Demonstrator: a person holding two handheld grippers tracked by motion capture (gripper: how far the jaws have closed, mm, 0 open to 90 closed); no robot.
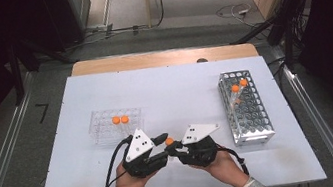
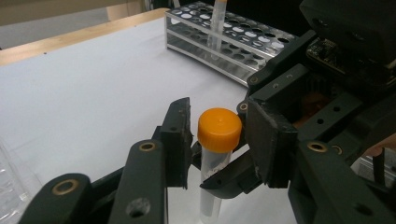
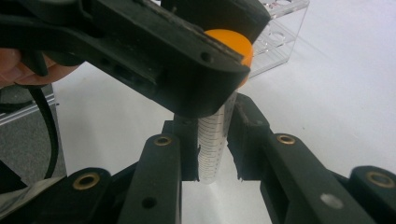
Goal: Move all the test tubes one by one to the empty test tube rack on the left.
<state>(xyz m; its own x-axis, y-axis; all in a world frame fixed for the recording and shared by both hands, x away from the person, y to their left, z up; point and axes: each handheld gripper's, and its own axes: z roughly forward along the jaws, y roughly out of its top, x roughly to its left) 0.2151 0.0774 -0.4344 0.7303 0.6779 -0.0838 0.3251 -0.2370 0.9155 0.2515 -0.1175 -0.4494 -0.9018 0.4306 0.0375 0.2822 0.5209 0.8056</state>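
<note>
Right gripper [image 3: 212,140] clamped on graduated body of orange-capped tube [image 2: 215,154], upright above white table [image 1: 173,87]; left gripper [image 2: 217,135] jaws flank its cap, contact not discernible; metal rack [image 1: 246,106] well apart.

Clear plastic tube [image 2: 211,184] (glossy orange cap [image 2: 219,129]), shiny metal rack [image 1: 245,106]

The left gripper [image 2: 215,140] has its two black jaws on each side of the orange cap [image 2: 219,129] of a clear tube [image 2: 212,186]. The tube stands upright over the white bench [image 2: 93,88]. The right gripper [image 2: 322,93] is close by. A metal rack [image 2: 233,42] sits far back.
</note>
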